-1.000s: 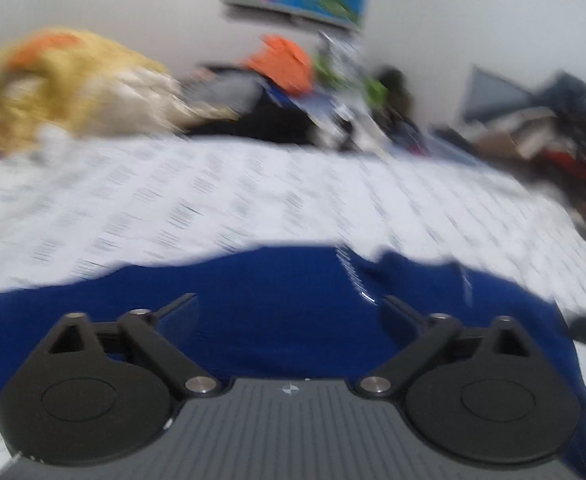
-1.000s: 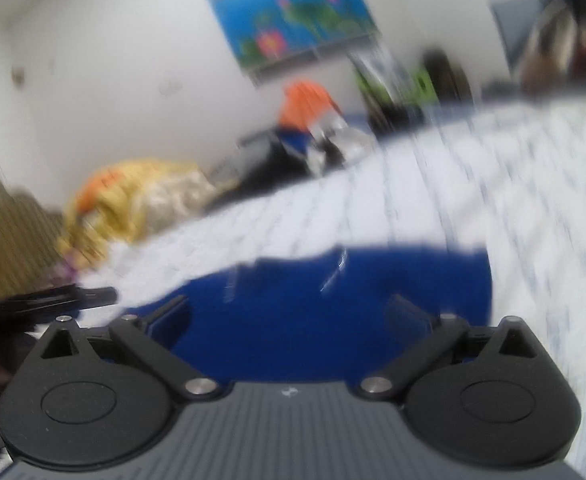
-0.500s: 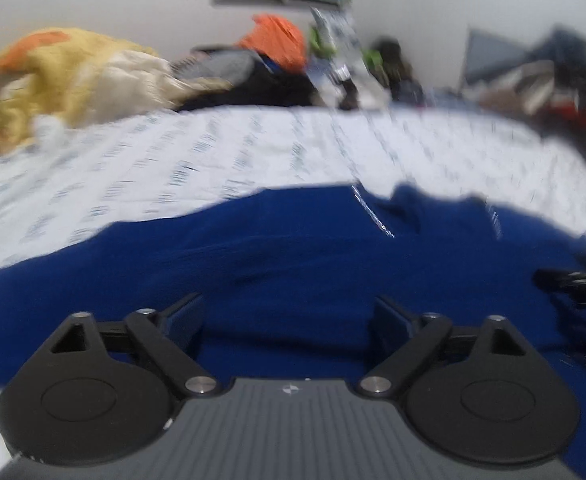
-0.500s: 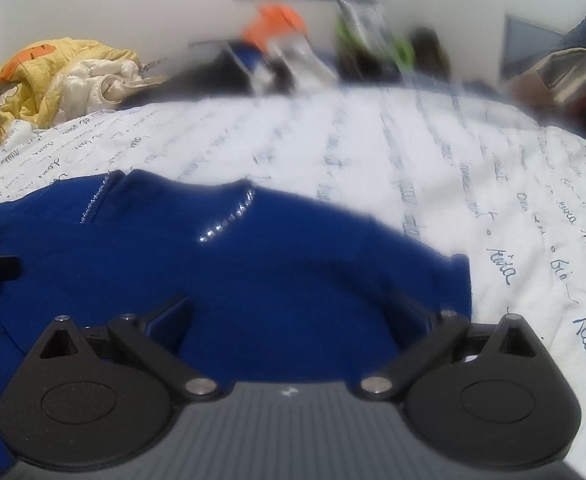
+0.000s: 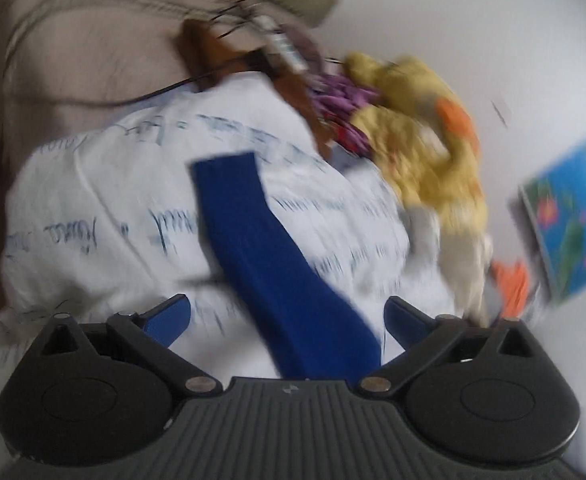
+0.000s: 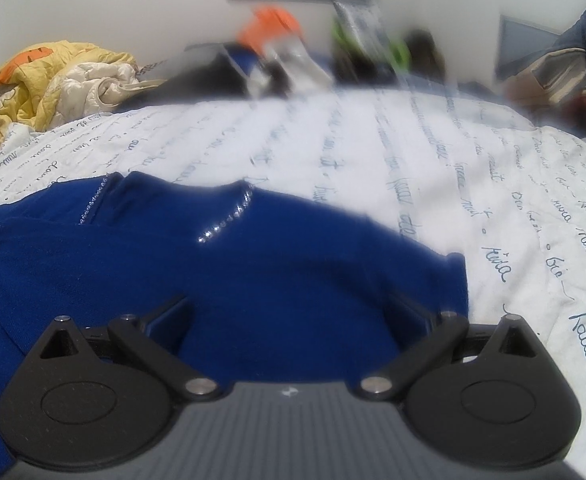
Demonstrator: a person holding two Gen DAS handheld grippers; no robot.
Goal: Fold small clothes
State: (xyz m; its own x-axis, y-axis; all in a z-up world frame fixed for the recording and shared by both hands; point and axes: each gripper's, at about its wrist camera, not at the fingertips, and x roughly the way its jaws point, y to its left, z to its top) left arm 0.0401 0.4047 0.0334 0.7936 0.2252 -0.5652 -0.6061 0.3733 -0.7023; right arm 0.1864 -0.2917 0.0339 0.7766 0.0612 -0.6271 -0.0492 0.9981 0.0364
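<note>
Both jaws released: left gripper (image 5: 287, 312) over sleeve (image 5: 253, 240) at frame centre, right gripper (image 6: 289, 316) over top (image 6: 253, 264). Pinch sleeve cuff, fold inward flat.

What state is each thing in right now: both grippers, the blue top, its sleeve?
left gripper: open, over the sleeve
right gripper: open, over the top's body
blue top: lying spread on the bedspread, unfolded
blue sleeve: stretched out straight on the bedspread
yellow quilt: crumpled in a heap at the bed's far edge
</note>
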